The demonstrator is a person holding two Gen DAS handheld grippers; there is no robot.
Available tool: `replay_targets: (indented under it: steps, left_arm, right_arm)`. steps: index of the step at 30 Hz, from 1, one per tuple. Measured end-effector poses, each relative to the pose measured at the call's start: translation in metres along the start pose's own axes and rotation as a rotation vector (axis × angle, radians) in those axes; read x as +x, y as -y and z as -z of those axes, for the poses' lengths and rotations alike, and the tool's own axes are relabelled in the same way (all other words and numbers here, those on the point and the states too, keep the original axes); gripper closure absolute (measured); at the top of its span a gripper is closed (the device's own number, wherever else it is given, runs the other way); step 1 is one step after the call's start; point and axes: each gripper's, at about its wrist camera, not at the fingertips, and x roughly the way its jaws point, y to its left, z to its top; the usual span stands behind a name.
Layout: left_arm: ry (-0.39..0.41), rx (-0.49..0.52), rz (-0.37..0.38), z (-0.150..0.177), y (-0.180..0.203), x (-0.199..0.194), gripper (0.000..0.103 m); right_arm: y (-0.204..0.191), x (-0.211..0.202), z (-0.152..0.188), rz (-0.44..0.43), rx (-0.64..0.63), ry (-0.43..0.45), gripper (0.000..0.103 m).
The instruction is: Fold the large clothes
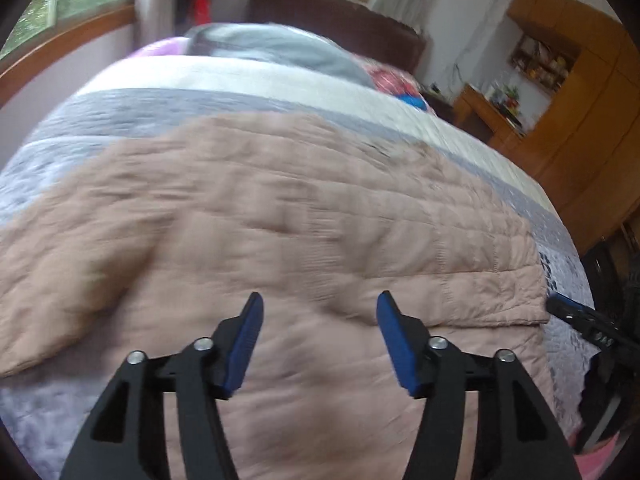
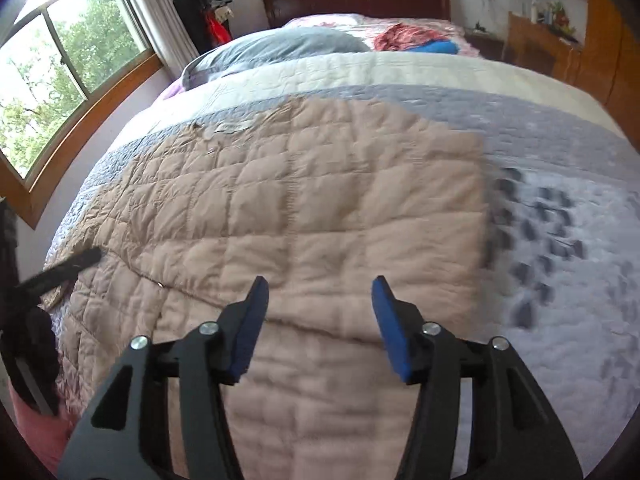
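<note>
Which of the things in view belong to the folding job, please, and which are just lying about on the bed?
Part of the job:
- pale pink quilted padded garment, spread flat on the bed
- left gripper, open above it
- right gripper, open above it

Just lying about:
- grey-and-white quilted bedspread
- grey-blue pillow
- red patterned cloth
- bright blue bundle

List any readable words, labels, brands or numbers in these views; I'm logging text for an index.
None can be read.
Quilted pink garment: a small tag near its far edge, too blurred to read.
Items on the wooden shelves: too small to read.
Bedspread: pattern only, no text.
</note>
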Motion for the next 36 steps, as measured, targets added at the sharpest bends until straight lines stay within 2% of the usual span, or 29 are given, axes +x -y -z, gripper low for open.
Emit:
replay_targets:
  steps: [4,6,9,11,15,17,22,24,25,26,27,29,36]
  left_arm:
    - [0.033,-0.129,-0.116,0.015,-0.083,-0.037,0.042]
    - [0.048,-0.242,-0.204,0.031,-0.136,-0.058,0.042]
    - [0.063,-0.407,-0.296,0.058,-0.206,-0.086,0.042]
    - [0.067,-0.496,-0.329,0.076,-0.242,-0.099,0.042]
    - [0.099,-0.674,-0.334,0.103,-0.304,-0.115,0.043]
    - [0.143,-0.742,-0.271,0.107,-0.327,-0.119,0.043]
    - [0.196,-0.825,-0.189,0.100,-0.354,-0.115,0.046]
    - [0.201,-0.833,-0.208,0.098,-0.356,-0.112,0.063]
    - [0.203,-0.838,-0.222,0.098,-0.358,-0.110,0.066]
    - [0.208,-0.847,-0.229,0.100,-0.358,-0.111,0.078]
    - [0.212,-0.853,-0.231,0.101,-0.362,-0.113,0.084]
    - [0.225,-0.863,-0.216,0.108,-0.368,-0.117,0.091]
    - [0.236,-0.851,-0.220,0.106,-0.366,-0.115,0.098]
  right_arm:
    - [0.030,-0.016,0.013,0.018,0.040,0.009,0.048]
    - [0.037,-0.017,0.015,0.030,0.048,0.013,0.048]
    - [0.038,-0.008,0.014,0.034,0.059,0.008,0.047]
    - [0.034,0.002,0.015,0.027,0.056,-0.009,0.047]
    - [0.029,0.014,0.016,0.024,0.041,-0.034,0.047]
    - [0.028,0.017,0.017,0.030,0.037,-0.043,0.047]
    - [0.029,0.025,0.020,0.041,0.031,-0.056,0.047]
    - [0.028,0.028,0.022,0.046,0.026,-0.063,0.047]
    - [0.027,0.030,0.022,0.049,0.024,-0.067,0.047]
    - [0.027,0.033,0.023,0.052,0.022,-0.074,0.047]
    - [0.027,0.035,0.024,0.054,0.022,-0.080,0.047]
    - [0.027,0.040,0.025,0.061,0.019,-0.091,0.047]
    - [0.026,0.049,0.027,0.066,0.007,-0.106,0.043]
